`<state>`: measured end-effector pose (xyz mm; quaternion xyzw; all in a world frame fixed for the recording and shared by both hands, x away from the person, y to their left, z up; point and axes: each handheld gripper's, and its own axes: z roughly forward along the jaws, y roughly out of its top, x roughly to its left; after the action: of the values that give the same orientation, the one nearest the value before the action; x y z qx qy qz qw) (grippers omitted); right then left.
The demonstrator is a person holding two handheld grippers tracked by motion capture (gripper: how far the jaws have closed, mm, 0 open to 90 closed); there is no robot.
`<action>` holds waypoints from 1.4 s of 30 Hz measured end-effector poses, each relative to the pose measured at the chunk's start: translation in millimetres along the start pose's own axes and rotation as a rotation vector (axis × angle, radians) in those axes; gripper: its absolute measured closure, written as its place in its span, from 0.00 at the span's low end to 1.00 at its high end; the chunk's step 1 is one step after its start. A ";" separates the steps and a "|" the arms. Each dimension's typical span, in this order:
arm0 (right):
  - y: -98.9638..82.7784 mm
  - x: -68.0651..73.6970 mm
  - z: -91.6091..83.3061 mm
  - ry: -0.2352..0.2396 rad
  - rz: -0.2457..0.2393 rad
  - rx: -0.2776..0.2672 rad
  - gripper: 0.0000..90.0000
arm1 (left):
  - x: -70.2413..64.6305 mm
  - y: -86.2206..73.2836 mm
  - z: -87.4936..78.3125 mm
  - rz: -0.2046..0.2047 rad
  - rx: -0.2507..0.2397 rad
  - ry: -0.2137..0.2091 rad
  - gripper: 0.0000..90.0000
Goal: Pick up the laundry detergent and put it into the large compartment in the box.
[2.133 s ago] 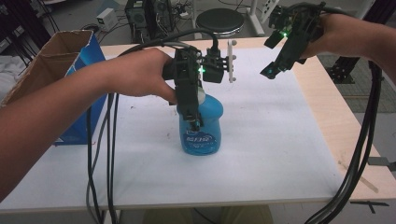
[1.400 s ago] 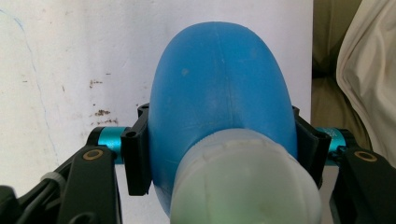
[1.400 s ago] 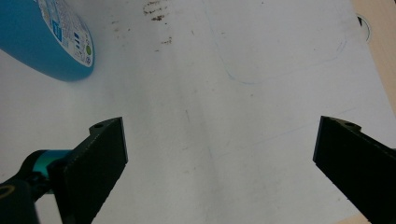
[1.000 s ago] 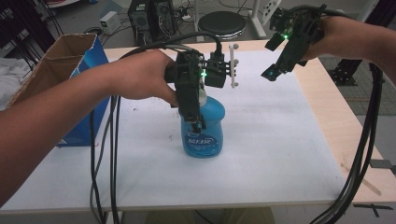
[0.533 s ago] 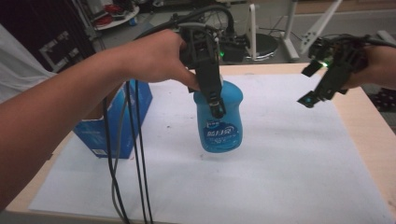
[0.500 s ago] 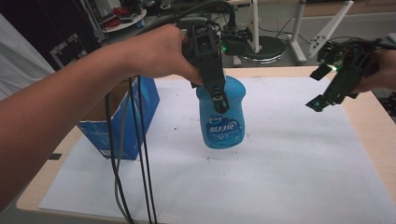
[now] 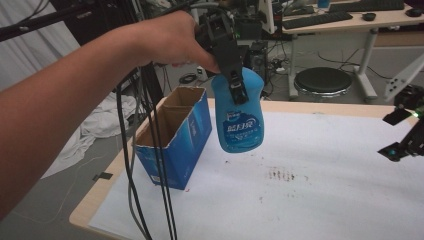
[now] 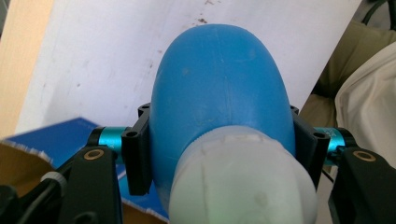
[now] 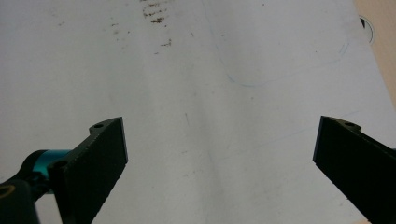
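Observation:
A blue plastic bottle point(image 7: 241, 119) with a white cap hangs in the air above the white sheet, close to the blue cardboard box point(image 7: 175, 135). My left gripper point(image 7: 235, 82) is shut on its upper body. In the left gripper view the bottle point(image 8: 219, 98) sits wedged between both black pads, cap toward the camera. At the right edge of the high view my right gripper point(image 7: 404, 131) hovers over the sheet, open. In the right gripper view the right gripper point(image 9: 219, 154) has its jaws spread wide over bare paper with nothing between them.
The open-topped blue box stands at the table's left edge, brown inside. A white sheet point(image 7: 320, 200) covers the tabletop and carries small dark stains point(image 7: 280, 174). Black cables point(image 7: 150, 165) trail down from my left hand. A round stool point(image 7: 322, 80) and desks stand behind the table.
My left gripper has lifted the bottle off the sheet and carried it up and left toward the box. The right gripper has stayed put.

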<state>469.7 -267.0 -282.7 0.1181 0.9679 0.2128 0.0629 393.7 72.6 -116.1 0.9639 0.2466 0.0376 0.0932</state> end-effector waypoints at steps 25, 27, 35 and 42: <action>-1.1 -2.2 -1.3 0.000 0.016 -0.005 0.02 | 72.7 -109.2 -63.2 -0.282 -0.040 0.075 0.42; -1.3 -2.7 -0.8 0.002 0.019 -0.002 0.02 | 76.4 -115.1 -64.0 -0.293 -0.037 0.080 0.42; -1.8 -4.2 0.3 0.000 0.023 0.002 0.02 | 87.5 -132.7 -56.6 -0.304 -0.029 0.105 0.42; -2.7 -4.6 0.7 -0.002 0.032 0.007 0.02 | 94.7 -138.3 -35.5 -0.266 0.006 0.097 0.42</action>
<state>473.8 -270.3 -284.1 0.1342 0.9665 0.2103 0.0599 407.6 243.1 -106.2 0.9201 0.3764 0.0710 0.0826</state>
